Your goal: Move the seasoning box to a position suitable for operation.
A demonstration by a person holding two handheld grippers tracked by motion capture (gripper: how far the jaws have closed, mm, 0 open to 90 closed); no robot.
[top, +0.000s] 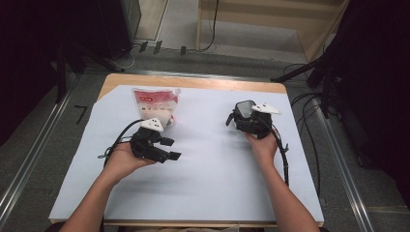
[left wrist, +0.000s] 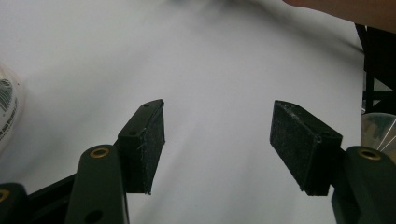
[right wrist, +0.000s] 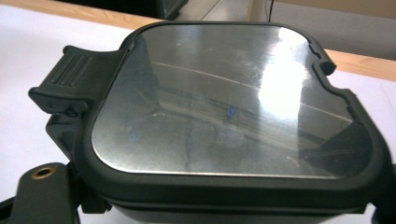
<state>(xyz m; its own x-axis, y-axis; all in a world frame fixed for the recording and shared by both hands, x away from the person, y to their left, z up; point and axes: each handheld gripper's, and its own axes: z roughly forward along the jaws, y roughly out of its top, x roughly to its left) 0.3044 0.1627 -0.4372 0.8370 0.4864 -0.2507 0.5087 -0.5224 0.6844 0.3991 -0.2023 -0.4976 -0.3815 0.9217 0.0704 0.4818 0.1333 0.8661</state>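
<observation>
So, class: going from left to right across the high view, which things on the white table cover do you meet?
Clear plastic bag with a red and white label → left gripper, jaws open, black → right gripper at the black square container with a shiny metal lid.

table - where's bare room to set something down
The white sheet is bare between the two hands and along the near edge, and also at the far middle between the bag and the black box. It is crowded at the left tongs beside the bag and around the box at the right tongs.
</observation>
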